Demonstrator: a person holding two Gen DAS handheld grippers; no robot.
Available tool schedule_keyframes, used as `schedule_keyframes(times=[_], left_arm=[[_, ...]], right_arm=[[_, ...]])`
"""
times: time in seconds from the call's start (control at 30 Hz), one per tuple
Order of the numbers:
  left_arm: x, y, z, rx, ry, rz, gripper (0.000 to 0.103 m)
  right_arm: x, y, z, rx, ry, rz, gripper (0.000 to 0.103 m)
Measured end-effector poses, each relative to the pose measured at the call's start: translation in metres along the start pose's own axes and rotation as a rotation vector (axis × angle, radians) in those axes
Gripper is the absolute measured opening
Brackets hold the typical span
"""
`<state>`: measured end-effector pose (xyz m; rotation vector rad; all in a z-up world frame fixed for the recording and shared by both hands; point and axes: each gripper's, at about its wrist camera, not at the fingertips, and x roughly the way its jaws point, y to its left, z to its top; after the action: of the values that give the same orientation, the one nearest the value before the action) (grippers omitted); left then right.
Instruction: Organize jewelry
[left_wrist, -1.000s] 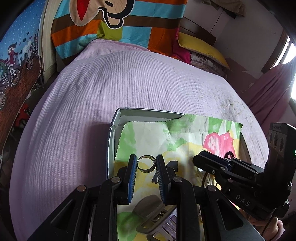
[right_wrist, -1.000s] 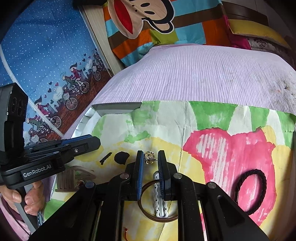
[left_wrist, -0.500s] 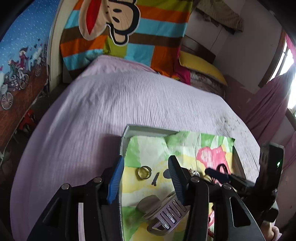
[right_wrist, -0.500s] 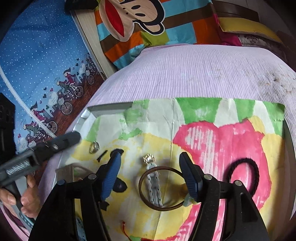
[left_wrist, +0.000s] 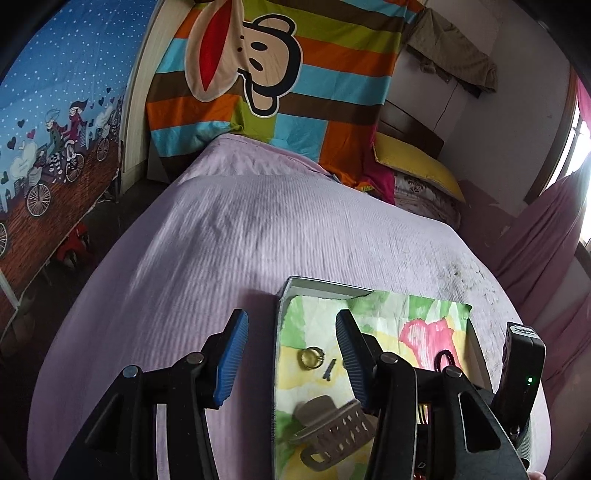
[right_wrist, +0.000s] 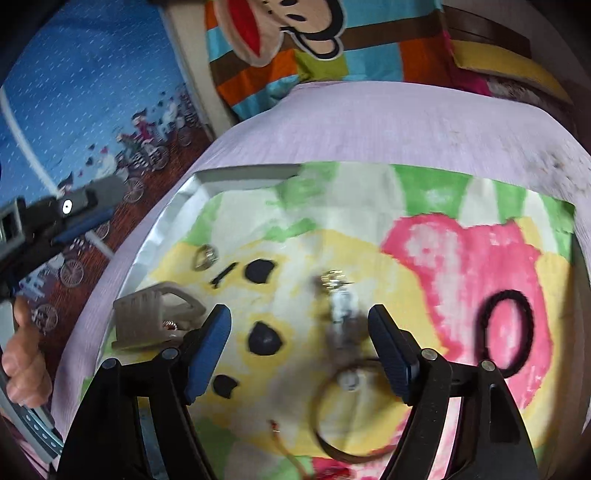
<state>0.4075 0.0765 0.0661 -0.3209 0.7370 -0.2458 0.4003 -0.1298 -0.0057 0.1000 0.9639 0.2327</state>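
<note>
Both the left gripper (left_wrist: 291, 354) and right gripper (right_wrist: 299, 343) have just been opening, nothing pinched. The gold ring (left_wrist: 311, 357) lies flat in the tray (left_wrist: 317, 286), at 1 o'clock of the left gripper. Light, hard, slippery; I'd pinch across its band. No long axis, hole facing up

Both the left gripper (left_wrist: 291, 354) and right gripper (right_wrist: 299, 347) have black angular frames, silver pivot screws and ribbed blue finger pads (left_wrist: 232, 360).
</note>
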Motion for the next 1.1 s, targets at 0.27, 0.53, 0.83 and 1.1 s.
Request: schedule_keyframes(times=[0.27,0.53,0.83,1.1], left_arm=[[-0.006,0.017,-0.001,-0.042,-0.017,0.007,0.047],[-0.009,0.027,-0.004,-0.061,-0.019,0.000,0.047],[-0.018,0.033,-0.002,-0.050,-0.034,0.020,0.047],[-0.034,0.027,-0.003,-0.036,-0.054,0.031,0.047]], right_arm=[[0.004,0.013,0.009,-0.039,0.009,0.024,0.072],[0.013,0.018,0.016,-0.026,0.022,0.029,0.084],[0.022,0.020,0.016,-0.023,0.010,0.049,0.102],[0.022,0.021,0.015,-0.024,0.003,0.050,0.102]])
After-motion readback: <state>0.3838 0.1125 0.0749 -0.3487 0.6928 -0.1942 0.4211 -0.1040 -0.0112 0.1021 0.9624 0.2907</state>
